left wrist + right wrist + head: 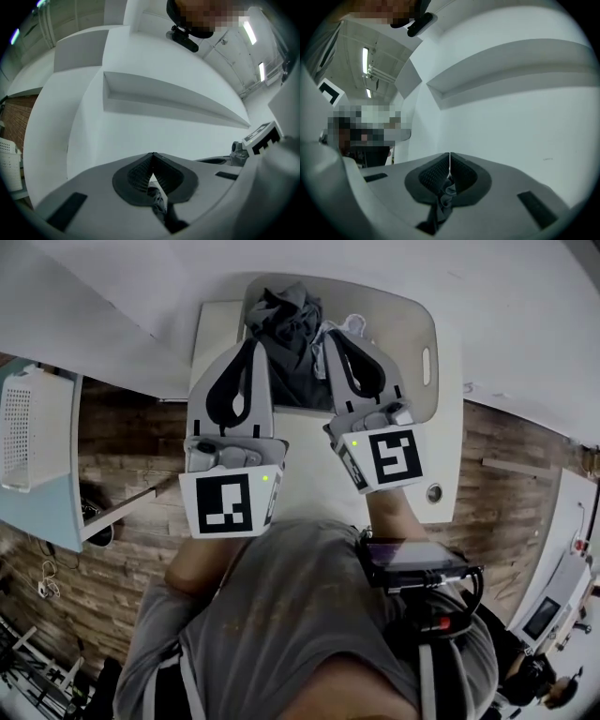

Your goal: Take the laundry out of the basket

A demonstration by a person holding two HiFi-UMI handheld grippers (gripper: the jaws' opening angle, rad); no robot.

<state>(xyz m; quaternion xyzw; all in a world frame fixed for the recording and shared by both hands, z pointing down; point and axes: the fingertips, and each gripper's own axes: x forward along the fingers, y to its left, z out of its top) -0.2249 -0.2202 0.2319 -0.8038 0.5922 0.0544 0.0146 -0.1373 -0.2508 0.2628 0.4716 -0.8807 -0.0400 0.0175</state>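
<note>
Up near the top centre of the head view, a dark grey garment [289, 345] is bunched between the two grippers, over the open laundry basket [427, 381]. The left gripper [254, 345] sits just left of the cloth and the right gripper [329, 336] just right of it, both pointing toward the top of the frame, with their marker cubes lower in the picture, nearer the person's grey shirt.

In the left gripper view the left gripper [152, 155] has its jaws pressed together at the tips, and a fold of the dark grey garment [157, 197] is pinched between the ribbed pads lower down. The right gripper view shows the same: the right gripper [449, 154] is clamped to a thin slit, with a crumpled strip of the garment [445, 194] caught between its pads. Beyond both sets of jaws is only a plain white wall with a ledge.

The basket stands on a white table [452, 456]. A bit of white cloth [349, 326] shows inside it, at the right edge of the dark garment. Whether the garment's lower part touches the basket's contents cannot be told, since the grippers cover it. At the left edge of the head view a white perforated basket [28, 427] sits well apart, above the wooden floor [122, 437].
</note>
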